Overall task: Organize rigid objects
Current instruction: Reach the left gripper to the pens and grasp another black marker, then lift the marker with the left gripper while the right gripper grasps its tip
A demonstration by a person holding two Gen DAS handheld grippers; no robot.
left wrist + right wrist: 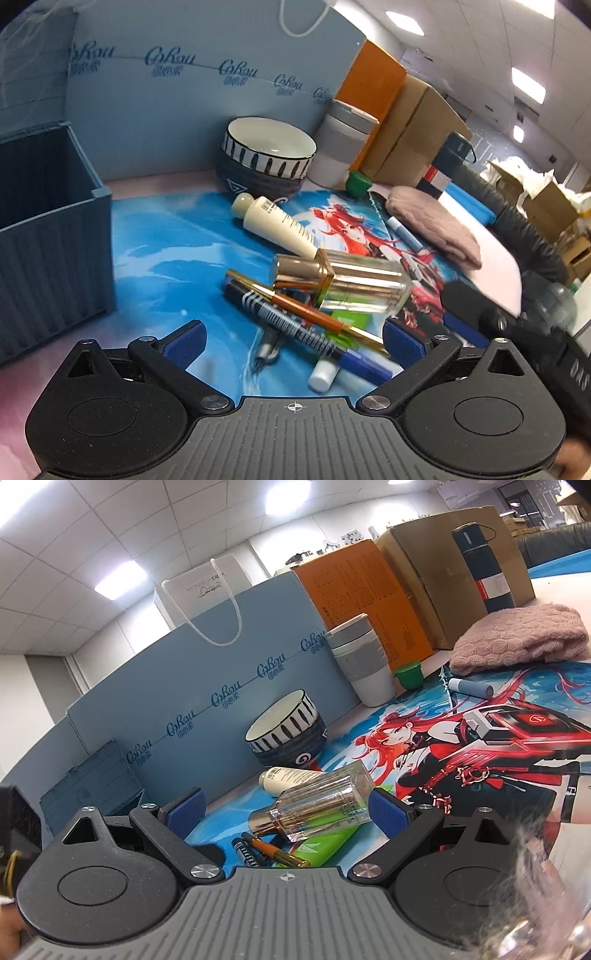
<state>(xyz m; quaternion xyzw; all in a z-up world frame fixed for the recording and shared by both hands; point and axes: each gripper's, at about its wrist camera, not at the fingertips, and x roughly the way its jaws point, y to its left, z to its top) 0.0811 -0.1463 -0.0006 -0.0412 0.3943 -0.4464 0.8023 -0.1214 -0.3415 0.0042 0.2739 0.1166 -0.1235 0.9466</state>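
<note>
both hand-held grippers are spread wide with nothing between their blue pads. the left hand-held gripper [293,343] hovers over a heap of small things on the printed desk mat [166,258], and the right hand-held gripper [288,812] faces the same heap from the other side.

the heap lies in the middle of the mat. on top is a clear glass perfume bottle [354,282] with a gold cap, lying on its side across an orange pen [306,314] and a dark barcoded marker [291,328] with a white cap. a green card [325,843] shows under the bottle. a cream tube [273,225] lies just behind the bottle, touching it or nearly so.

at the mat's left edge stands an open blue ribbed storage box [55,236], well apart from the heap. toward the back edge of the tabletop sit two stacked striped bowls [267,155], a grey and white cup [343,147] and a small green cap [357,182]. a blue pen [404,232] lies beside a folded pink knit cloth [432,221] near the right edge of the mat. a blue printed board [207,672] stands behind everything.
</note>
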